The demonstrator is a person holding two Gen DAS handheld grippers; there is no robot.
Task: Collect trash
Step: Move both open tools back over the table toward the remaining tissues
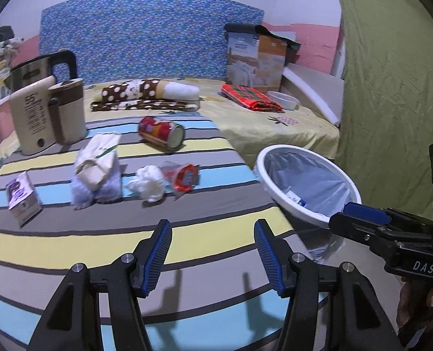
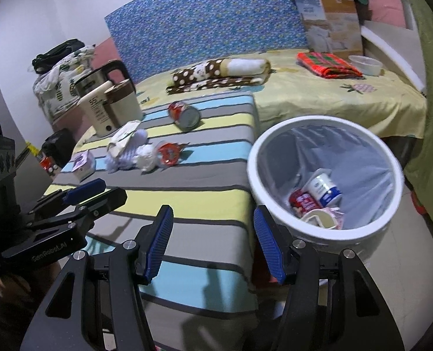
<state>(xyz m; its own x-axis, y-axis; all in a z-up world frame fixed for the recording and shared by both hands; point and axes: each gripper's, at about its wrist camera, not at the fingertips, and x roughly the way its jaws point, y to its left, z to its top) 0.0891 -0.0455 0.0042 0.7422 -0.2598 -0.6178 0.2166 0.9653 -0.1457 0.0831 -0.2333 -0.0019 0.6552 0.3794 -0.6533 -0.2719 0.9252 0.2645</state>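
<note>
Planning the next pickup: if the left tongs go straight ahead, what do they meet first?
Probably the crumpled white paper ball beside the red-lidded cup; the striped cloth before it looks free, though depth is unclear.

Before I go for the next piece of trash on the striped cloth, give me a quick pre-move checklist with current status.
1. Left gripper empty, jaws open: ok.
2. Right gripper empty, jaws open: ok.
3. Bin upright, liner open, has room: ok.
4. Trash left on cloth: can, tissue wad, red cup, small box: not ok.
5. Path to red cup clear: ok.
6. Whether kettle is trash: cannot tell.
</note>
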